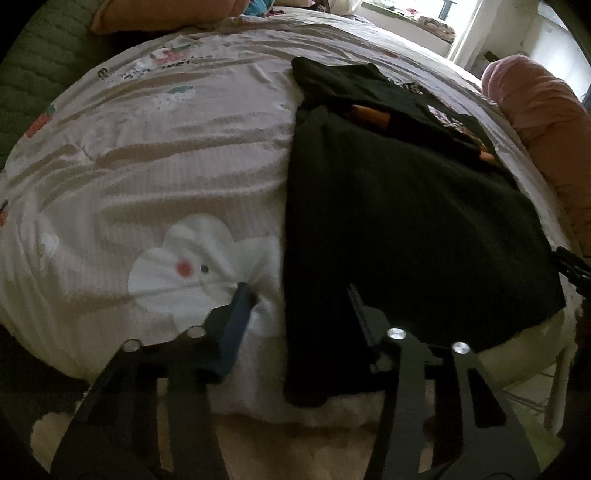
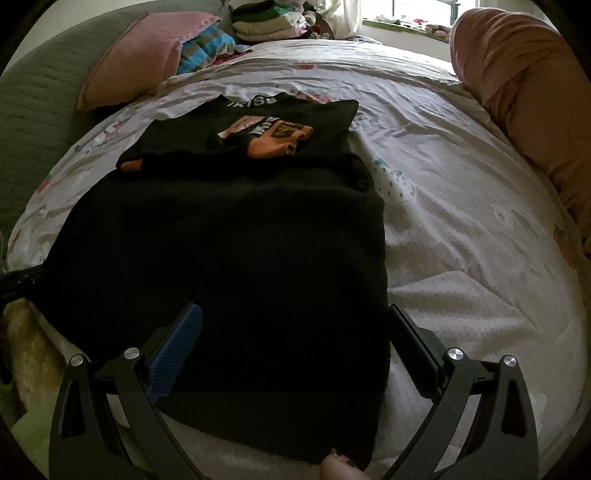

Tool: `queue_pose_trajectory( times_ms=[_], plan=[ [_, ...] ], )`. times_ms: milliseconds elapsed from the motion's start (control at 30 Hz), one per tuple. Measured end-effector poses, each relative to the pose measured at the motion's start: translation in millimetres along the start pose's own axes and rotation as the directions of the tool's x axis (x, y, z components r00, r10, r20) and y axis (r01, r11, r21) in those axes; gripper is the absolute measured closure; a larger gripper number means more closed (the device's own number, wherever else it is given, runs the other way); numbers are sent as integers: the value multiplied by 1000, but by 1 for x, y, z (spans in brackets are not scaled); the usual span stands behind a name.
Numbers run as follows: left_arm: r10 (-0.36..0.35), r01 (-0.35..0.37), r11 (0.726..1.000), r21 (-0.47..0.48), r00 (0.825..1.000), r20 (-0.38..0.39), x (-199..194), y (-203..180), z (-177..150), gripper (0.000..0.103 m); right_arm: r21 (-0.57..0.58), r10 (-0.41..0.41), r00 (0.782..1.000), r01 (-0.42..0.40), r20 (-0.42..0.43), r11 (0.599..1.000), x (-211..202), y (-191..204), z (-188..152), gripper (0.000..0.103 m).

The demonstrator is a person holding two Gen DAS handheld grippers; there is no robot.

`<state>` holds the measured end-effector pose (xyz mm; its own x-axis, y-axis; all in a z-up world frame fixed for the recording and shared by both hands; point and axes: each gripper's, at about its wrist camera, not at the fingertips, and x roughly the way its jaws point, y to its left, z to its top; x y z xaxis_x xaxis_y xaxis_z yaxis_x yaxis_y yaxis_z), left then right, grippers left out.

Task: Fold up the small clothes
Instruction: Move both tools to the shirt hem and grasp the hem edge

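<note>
A small black top (image 2: 240, 240) lies flat on the bed, its sleeves with orange cuffs (image 2: 277, 146) folded across the printed chest at the far end. My right gripper (image 2: 293, 317) is open wide and straddles the near right corner of the top; the right finger (image 2: 406, 332) sits just off the cloth's edge. In the left wrist view the same black top (image 1: 406, 221) fills the right half. My left gripper (image 1: 297, 291) has its jaws apart over the top's near left edge. Its blue-padded finger (image 1: 236, 314) presses into the sheet and the other finger rests on the black cloth.
The bed has a pale printed sheet (image 2: 461, 221) with a white cartoon patch (image 1: 192, 266). A pink pillow (image 2: 140, 55) and stacked clothes (image 2: 273, 22) lie at the far end. A pink bolster (image 2: 524, 92) lies along the right. A fingertip (image 2: 340, 469) shows at the bottom edge.
</note>
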<state>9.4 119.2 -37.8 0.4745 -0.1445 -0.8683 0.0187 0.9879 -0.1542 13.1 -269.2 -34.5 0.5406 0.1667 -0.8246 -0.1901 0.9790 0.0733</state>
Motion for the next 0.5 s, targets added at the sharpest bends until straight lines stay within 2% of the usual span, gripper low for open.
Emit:
queue_pose_trajectory(
  times_ms=[167, 500],
  plan=[
    [-44, 44, 999, 5, 999, -8, -7, -6, -10, 78, 5, 19, 999, -19, -35, 1000, -1, -4, -12, 5],
    [-77, 78, 997, 19, 996, -37, -4, -16, -18, 78, 40, 58, 993, -55, -106, 998, -9, -21, -40, 5]
  ],
)
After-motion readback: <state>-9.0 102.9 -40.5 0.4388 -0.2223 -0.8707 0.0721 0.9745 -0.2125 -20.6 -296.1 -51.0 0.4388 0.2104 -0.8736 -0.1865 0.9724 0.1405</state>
